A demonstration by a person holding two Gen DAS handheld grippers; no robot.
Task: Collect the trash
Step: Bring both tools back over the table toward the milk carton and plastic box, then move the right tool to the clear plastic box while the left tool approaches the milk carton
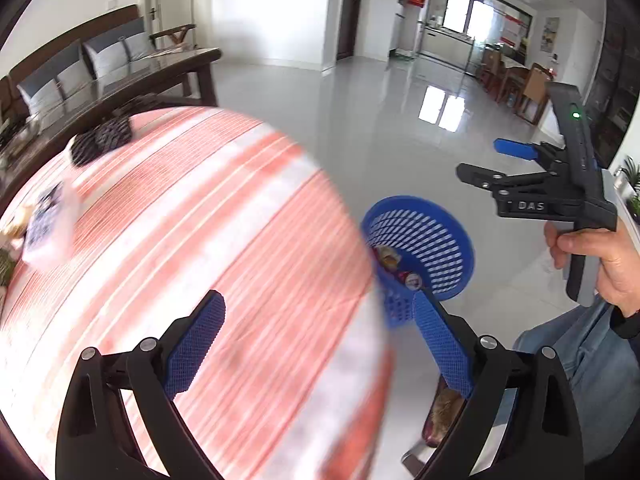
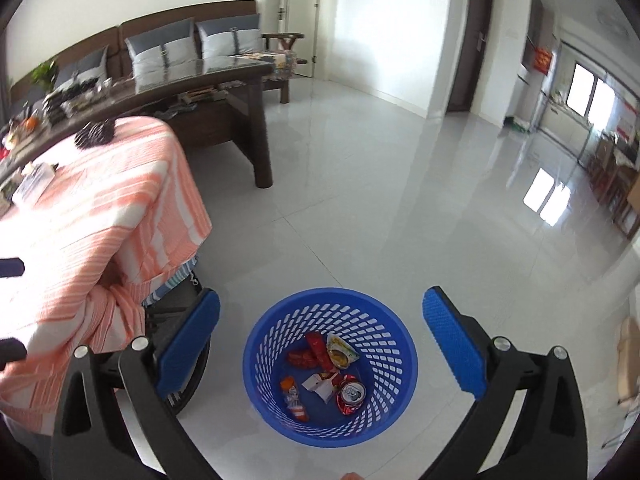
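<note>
A: Both claws spread wide, nothing between the pads. Left claw (image 1: 316,344) hanging over the striped desk (image 1: 180,240); right claw (image 2: 320,344) straight above the blue basket (image 2: 256,344) on the floor.

B: And the trash?

A: Partly binned already: crushed can (image 2: 351,394), red wrappers (image 2: 316,350), a yellow packet (image 2: 340,352), a small bottle (image 2: 294,396) lying in the bottom of the basket. Left over on the desk: a pale plastic bag (image 1: 50,232) and a dark checked bundle (image 1: 102,140), both at the far left side.

B: Nearer hand?

A: Left, by a good way. Already over the cloth, with the bag ahead and off to the left of the pads. Right claw well apart from it, out past the desk's corner.

B: Long axis of the bag?

A: Hard to say; blurred in the left view, small in the right. Seems to run roughly away from the camera, so probably a grip across the narrow width.

B: Next move, then?

A: Likely a reach forward and leftward with the left claw, then back right to the basket, just beside the desk's edge.
</note>
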